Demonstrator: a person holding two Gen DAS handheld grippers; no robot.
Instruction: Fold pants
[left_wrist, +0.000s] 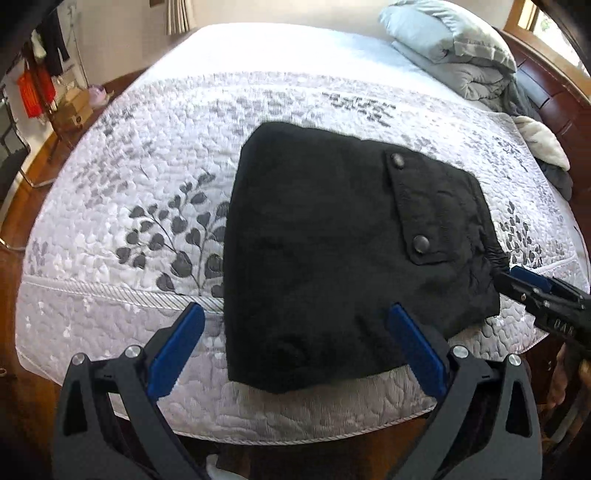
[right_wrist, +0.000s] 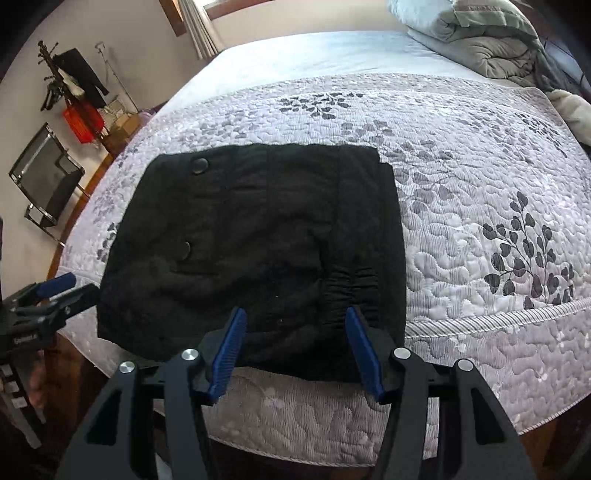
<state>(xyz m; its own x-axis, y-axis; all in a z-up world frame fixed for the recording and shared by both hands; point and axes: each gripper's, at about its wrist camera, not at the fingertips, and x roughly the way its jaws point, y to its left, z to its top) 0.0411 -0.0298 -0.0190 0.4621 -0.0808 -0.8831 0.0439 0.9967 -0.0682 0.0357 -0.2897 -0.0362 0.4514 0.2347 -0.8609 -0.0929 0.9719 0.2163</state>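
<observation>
Left gripper (left_wrist: 295, 321) and right gripper (right_wrist: 295, 325), jaws apart, seemingly empty.

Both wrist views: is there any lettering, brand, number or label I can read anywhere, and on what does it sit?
Right gripper body, left wrist view: pale lettering, blurred and at an angle, not readable.
Left gripper body, right wrist view: a short white word, too blurred to read.
Black pants: two plain snap buttons, no text.
Quilt: leaf pattern only, no words.
</observation>
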